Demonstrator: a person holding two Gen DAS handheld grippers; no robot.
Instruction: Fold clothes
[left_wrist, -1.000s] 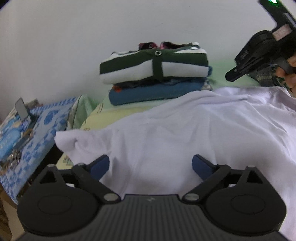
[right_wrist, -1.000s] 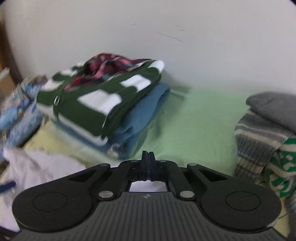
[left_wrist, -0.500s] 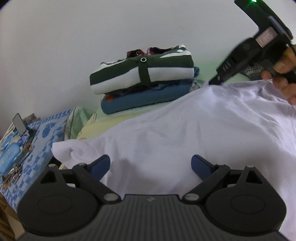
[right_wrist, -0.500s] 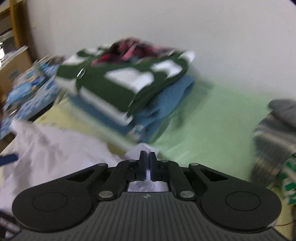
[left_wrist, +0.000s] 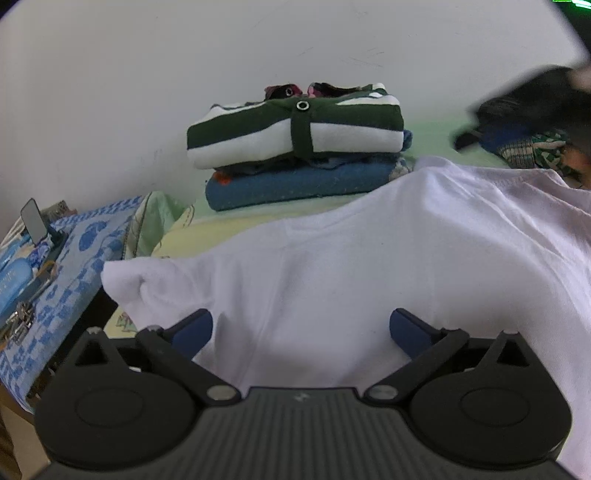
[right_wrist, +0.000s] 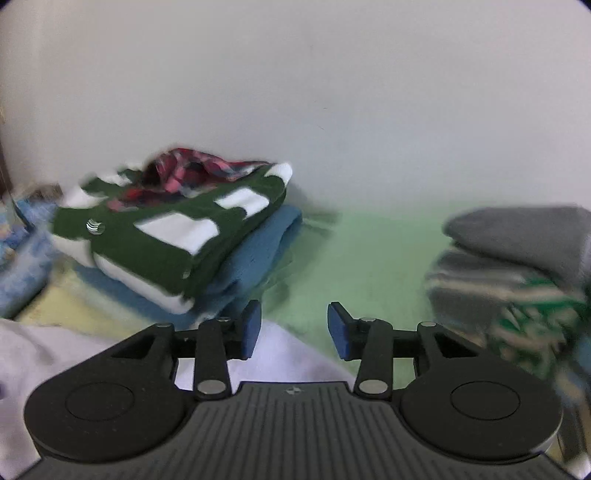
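Observation:
A white T-shirt (left_wrist: 369, 258) lies spread over the bed in the left wrist view. My left gripper (left_wrist: 301, 328) is open, its blue pads on either side of a bulge of the shirt's near edge. My right gripper (right_wrist: 293, 328) is open and empty above a corner of the white shirt (right_wrist: 284, 354). It shows blurred at the far right of the left wrist view (left_wrist: 517, 110), just above the shirt's far edge.
A stack of folded clothes (left_wrist: 295, 147) with a green-and-white striped top over a blue one stands against the wall, also in the right wrist view (right_wrist: 173, 236). A grey and striped pile (right_wrist: 517, 258) lies to the right. A blue patterned cloth with small items (left_wrist: 44, 266) lies left.
My right gripper has opened and let go of the white shirt's edge, then lifted away. The shirt's far edge has dropped onto the bed. My left gripper stays open in place.

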